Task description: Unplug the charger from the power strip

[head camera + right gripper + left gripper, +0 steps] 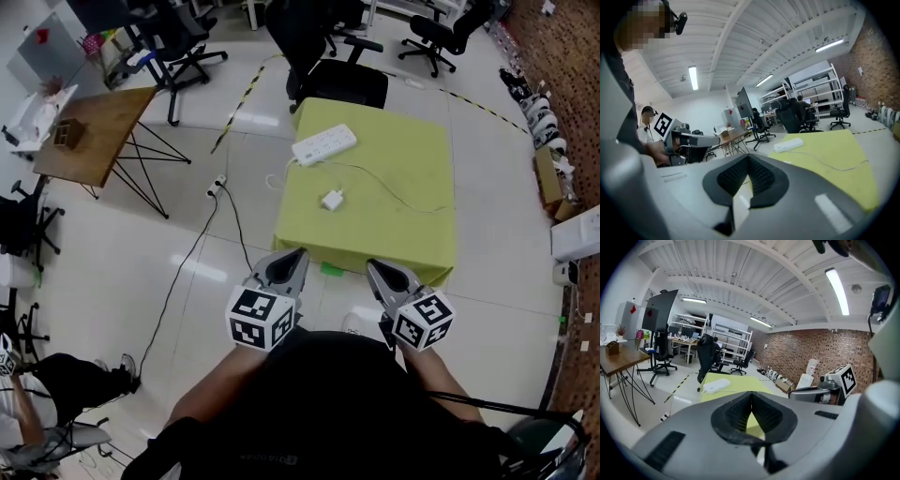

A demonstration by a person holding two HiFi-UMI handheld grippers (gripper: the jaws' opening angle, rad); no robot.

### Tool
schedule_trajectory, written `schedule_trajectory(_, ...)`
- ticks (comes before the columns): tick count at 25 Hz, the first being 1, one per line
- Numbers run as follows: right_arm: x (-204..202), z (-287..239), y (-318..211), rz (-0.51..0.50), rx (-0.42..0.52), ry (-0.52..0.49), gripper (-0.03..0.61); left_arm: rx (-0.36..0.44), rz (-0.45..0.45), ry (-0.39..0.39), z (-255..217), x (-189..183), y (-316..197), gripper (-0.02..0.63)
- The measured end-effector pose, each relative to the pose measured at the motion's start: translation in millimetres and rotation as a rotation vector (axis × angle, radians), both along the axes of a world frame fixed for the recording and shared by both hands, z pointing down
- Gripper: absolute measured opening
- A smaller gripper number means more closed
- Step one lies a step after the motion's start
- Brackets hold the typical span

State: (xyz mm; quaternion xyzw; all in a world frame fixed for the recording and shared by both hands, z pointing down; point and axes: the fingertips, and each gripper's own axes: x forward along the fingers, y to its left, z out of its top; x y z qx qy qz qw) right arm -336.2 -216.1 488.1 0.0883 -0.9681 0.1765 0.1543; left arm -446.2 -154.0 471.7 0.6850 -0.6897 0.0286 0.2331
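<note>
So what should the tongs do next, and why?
Probably nothing more than pulling back to rest. The charger lies on the yellow table apart from the power strip, so it looks already unplugged. The left tongs and right tongs are both shut and empty, short of the table's near edge.

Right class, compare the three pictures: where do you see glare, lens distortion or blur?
Head view: bright glare patches on the glossy floor; the green table is evenly lit. Left gripper view: strong fisheye, black corners, the ceiling lamp blown out. Right gripper view: same fisheye bending the ceiling beams; a mosaic patch top left.
</note>
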Motion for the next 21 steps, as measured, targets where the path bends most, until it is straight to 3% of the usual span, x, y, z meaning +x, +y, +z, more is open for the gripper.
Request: schedule_trajectory(21,-3.8,-1.3,10.1,-0.053,0.033,0.022,0.000,0.022,-0.016,0.007,-0.2,1.5,9.7,0.006)
